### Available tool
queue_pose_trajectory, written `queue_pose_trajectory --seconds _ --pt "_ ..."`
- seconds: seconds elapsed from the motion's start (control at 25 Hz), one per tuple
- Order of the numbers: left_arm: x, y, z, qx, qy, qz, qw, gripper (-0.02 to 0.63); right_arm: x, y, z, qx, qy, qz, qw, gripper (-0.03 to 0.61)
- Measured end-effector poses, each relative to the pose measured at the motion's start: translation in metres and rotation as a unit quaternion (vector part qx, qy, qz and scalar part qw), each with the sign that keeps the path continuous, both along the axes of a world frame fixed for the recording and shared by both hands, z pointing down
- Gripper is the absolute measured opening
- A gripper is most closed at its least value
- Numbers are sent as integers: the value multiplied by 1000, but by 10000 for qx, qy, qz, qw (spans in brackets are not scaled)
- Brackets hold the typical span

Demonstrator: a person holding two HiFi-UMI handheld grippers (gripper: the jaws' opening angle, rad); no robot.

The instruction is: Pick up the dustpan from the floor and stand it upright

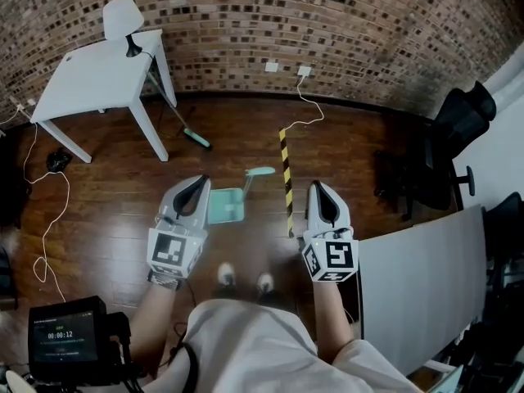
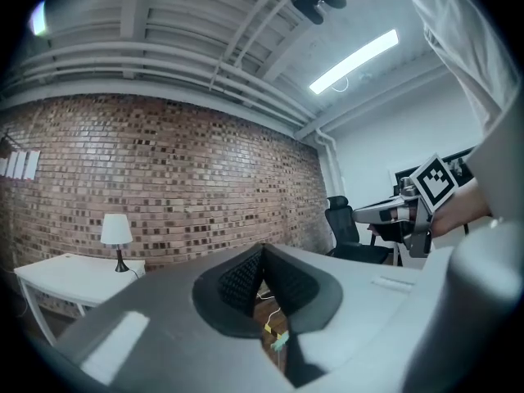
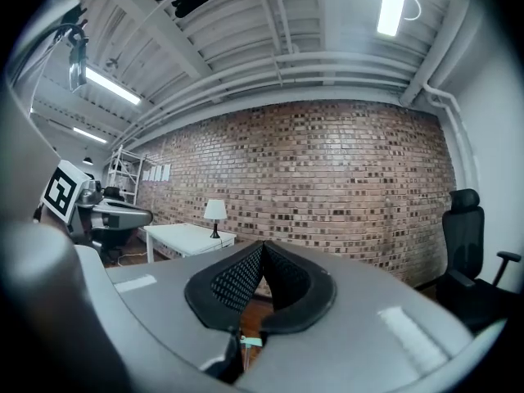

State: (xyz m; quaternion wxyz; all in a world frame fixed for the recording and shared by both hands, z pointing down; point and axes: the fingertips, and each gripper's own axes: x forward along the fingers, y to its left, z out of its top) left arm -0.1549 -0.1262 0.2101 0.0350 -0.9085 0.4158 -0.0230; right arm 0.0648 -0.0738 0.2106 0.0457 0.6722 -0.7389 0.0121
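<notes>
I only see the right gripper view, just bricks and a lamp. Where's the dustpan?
Observer: The dustpan lies on the floor, ahead of the person's shoes.
Operator: Is the other gripper holding it?
Observer: No. The left gripper has its jaws shut on nothing.
Operator: Is there a broom too?
Observer: Yes, a broom leans against the white table.

Glossy wood floor (image 1: 237,146) — plastic dustpan (image 1: 225,205), brick wall (image 1: 344,23).
</notes>
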Motion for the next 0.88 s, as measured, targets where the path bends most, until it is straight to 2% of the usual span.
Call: queue_pose_trajectory --seconds 0.08,0.32,0.52,0.76,0.88 --pt "-2 21 6 -82 67 -31 9999 2 -6 21 0 -26 -20 -50 10000 14" --pt "3 97 16 -10 52 42 10000 2 -5 91 7 123 -186 -38 9997 14" --pt "4 191 25 43 68 -175 9998 2 4 182 10 207 -220 -165 9994 14" --pt "2 317 12 121 -35 -389 9992 2 14 302 -3 178 -106 -408 9990 14" --pt "-9 355 6 122 39 -520 9986 2 14 342 -3 157 -124 -370 9991 14"
